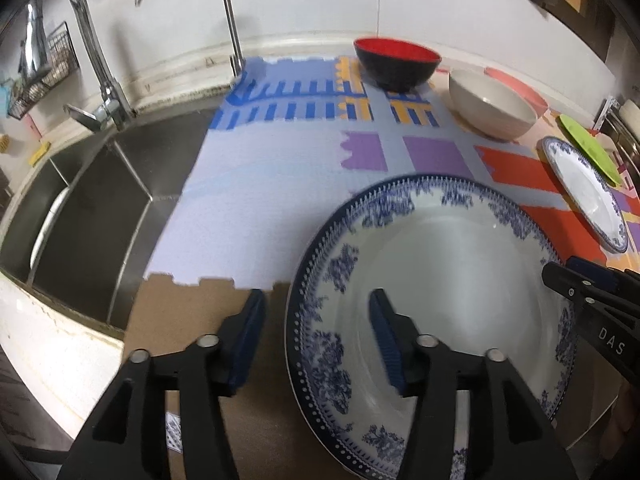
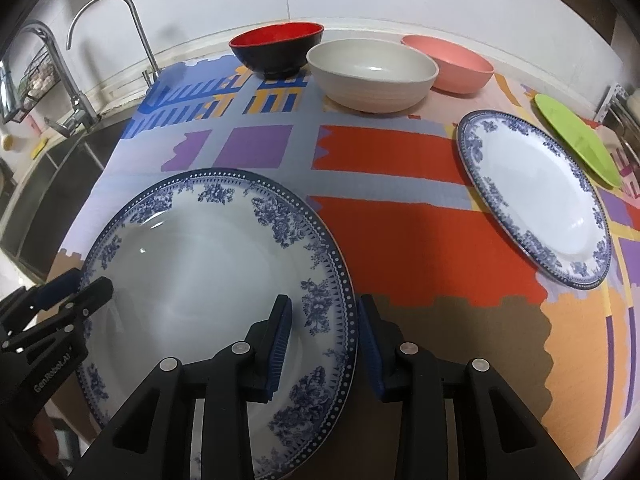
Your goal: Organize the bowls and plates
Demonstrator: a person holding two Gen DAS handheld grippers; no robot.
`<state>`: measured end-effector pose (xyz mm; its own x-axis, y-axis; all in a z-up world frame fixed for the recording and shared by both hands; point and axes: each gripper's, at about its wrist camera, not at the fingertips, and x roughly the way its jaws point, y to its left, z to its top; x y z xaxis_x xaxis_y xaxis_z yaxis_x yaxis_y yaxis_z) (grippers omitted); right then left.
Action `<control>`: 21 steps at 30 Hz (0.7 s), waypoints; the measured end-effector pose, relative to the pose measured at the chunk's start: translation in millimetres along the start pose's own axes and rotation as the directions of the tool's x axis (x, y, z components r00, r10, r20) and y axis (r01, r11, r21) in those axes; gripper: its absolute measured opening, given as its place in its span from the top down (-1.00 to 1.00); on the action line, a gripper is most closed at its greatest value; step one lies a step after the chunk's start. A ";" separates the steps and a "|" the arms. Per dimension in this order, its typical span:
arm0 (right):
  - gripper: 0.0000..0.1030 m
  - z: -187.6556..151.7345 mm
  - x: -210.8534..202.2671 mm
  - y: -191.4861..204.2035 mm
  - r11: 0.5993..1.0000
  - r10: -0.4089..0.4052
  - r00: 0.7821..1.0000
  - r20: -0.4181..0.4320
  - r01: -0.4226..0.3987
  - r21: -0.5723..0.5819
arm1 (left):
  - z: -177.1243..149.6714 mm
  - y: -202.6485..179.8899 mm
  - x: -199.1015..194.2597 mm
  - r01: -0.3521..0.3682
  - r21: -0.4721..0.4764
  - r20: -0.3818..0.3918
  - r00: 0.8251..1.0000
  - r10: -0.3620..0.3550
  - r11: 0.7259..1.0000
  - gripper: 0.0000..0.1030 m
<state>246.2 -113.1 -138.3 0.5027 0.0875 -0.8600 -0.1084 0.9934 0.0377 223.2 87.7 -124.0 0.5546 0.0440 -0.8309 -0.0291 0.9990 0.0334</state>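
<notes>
Beside the steel sink (image 1: 92,216), a patterned mat (image 2: 392,224).

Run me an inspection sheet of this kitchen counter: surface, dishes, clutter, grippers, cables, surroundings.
Surface: colourful patterned mat over the counter, beside the sink.
Job's things: large blue-patterned plate at the front; smaller blue-patterned plate and green plate at the right; red-and-black bowl, white bowl and pink bowl along the back.
Clutter: nothing seen.
Grippers: left gripper open, straddling the large plate's rim; right gripper shut on the opposite rim.
Cables: nothing seen.
Surroundings: two faucets, wire basket on the wall.
</notes>
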 end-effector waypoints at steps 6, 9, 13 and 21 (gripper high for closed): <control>0.20 5.9 -16.3 -2.2 1.000 -0.026 0.998 0.061 0.025 0.015 | 15.8 -2.3 -15.6 0.023 0.033 0.071 0.997 -0.025 0.999 -0.32; 0.20 8.8 -25.0 -4.9 0.999 -0.037 0.995 0.090 0.034 0.037 | 24.8 -6.6 -21.4 0.059 0.047 0.091 0.994 -0.063 0.997 -0.34; 0.03 7.4 -36.6 -10.4 0.996 -0.056 0.990 0.127 0.047 0.076 | 34.0 -17.1 -29.7 0.089 0.071 0.119 0.988 -0.097 0.994 -0.44; -0.23 8.9 -56.6 -42.2 0.989 -0.094 0.981 0.170 0.072 0.131 | 47.4 -59.3 -39.1 0.109 0.099 0.156 0.980 -0.124 0.989 -0.64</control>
<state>230.0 -159.3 -86.6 0.6491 0.0049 -0.7607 0.0411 0.9983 0.0415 242.6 27.1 -67.2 0.6772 -0.0796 -0.7315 0.1143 0.9934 -0.0023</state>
